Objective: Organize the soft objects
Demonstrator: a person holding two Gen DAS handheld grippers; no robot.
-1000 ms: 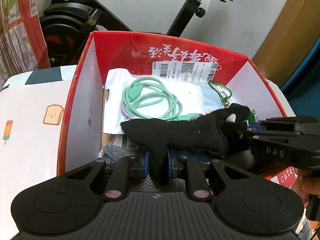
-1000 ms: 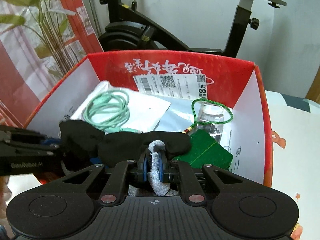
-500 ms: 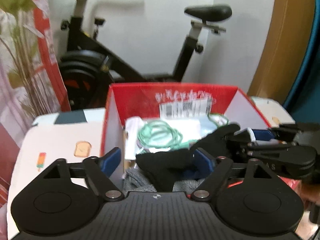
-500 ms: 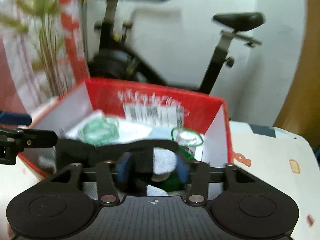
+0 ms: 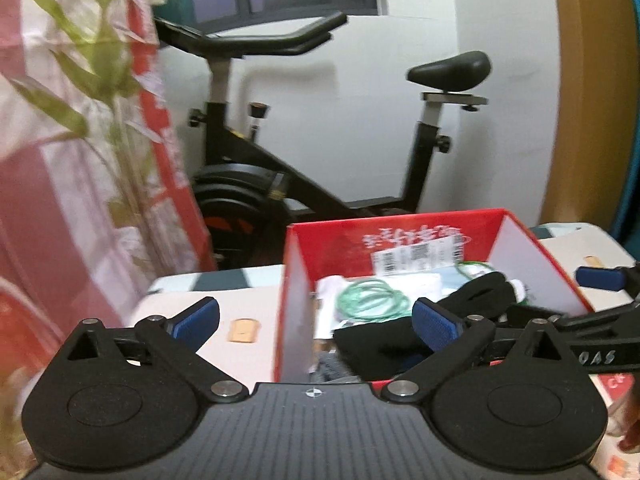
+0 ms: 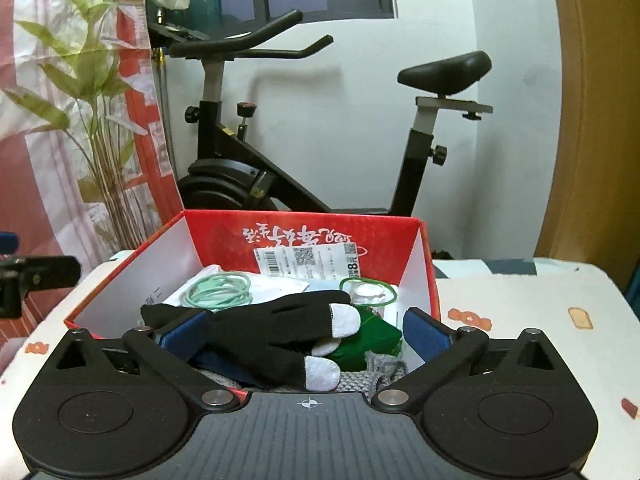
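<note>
Back both grippers straight off without snagging the knit: left gripper (image 5: pixel 316 322) and right gripper (image 6: pixel 302 330) both have jaws spread wide, holding nothing, and the black glove (image 6: pixel 256 334) with white fingertips lies limp in the red box (image 6: pixel 304 226) on the clutter.

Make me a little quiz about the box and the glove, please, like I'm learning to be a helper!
1. True or false: the black glove lies in the red box.
2. What colour are the glove's fingertips? A) white B) yellow C) pink
3. Fill in: both the left gripper and the right gripper have their fingers ____ and hold nothing.

Key: 1 true. 2 A. 3 open (spread wide).
</note>
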